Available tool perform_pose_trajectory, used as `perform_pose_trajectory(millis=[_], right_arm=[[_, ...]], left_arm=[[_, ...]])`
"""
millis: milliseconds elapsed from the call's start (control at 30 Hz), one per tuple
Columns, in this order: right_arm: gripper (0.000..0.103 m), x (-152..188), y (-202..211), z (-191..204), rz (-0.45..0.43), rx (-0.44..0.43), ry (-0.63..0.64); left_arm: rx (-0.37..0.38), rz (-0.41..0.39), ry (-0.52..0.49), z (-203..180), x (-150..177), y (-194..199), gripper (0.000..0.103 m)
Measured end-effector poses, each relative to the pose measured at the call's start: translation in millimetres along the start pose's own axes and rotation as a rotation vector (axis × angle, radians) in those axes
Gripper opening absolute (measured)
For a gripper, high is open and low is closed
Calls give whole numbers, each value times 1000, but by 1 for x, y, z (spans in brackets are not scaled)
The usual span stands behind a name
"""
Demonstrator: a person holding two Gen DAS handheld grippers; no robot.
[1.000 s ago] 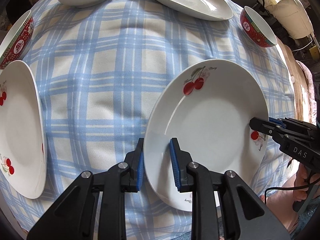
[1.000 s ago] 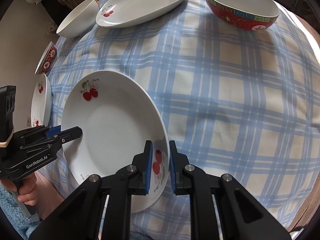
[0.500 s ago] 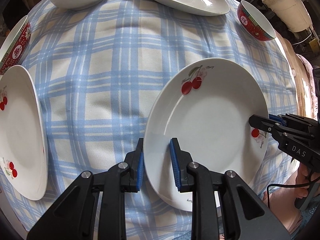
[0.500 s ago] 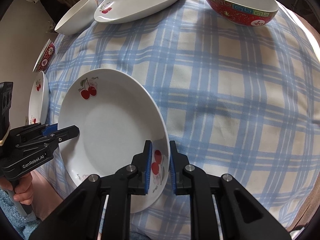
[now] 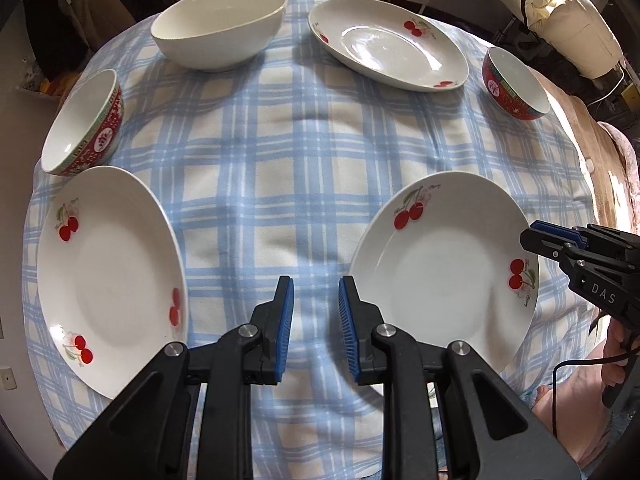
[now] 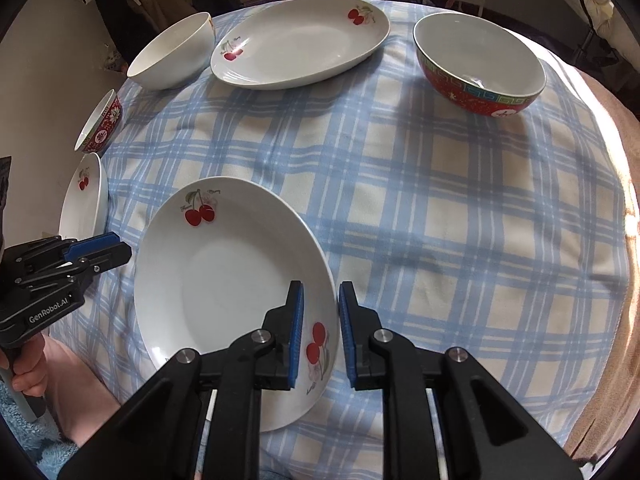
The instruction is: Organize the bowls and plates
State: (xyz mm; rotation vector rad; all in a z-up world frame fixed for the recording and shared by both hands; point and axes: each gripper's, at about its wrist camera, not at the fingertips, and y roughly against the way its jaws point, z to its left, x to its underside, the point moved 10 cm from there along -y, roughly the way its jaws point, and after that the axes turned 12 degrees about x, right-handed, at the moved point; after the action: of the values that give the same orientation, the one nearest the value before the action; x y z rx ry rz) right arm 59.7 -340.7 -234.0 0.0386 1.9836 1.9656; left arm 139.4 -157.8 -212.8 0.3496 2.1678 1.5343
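The near cherry plate [image 6: 224,292] lies flat on the blue checked cloth [image 6: 420,220], at about 7 o'clock in the right wrist view. The right gripper [image 6: 320,328] is opening; its pads straddle the plate's rim at 5 o'clock without pressing it. The left gripper [image 5: 314,326] is released and empty, over bare cloth between the two cherry plates.
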Motion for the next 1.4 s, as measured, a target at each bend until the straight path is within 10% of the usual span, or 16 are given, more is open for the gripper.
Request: perform_pose_trajectory(millis=[233, 367, 600, 800, 1400], right_arm=[[26, -21, 27, 29, -67, -25, 37], [65, -38, 45, 60, -136, -49, 89], [94, -65, 56, 132, -191, -133, 172], [103, -80, 47, 186, -176, -167, 215], [103, -97, -1, 258, -162, -97, 322]], left_arm=[[-61, -43, 67, 48, 1, 34, 26], [-97, -54, 109, 80, 8, 47, 35], [-151, -76, 181, 125, 22, 68, 62], [-235, -95, 201, 162, 26, 83, 89], [-258, -39, 330, 247, 56, 64, 91]])
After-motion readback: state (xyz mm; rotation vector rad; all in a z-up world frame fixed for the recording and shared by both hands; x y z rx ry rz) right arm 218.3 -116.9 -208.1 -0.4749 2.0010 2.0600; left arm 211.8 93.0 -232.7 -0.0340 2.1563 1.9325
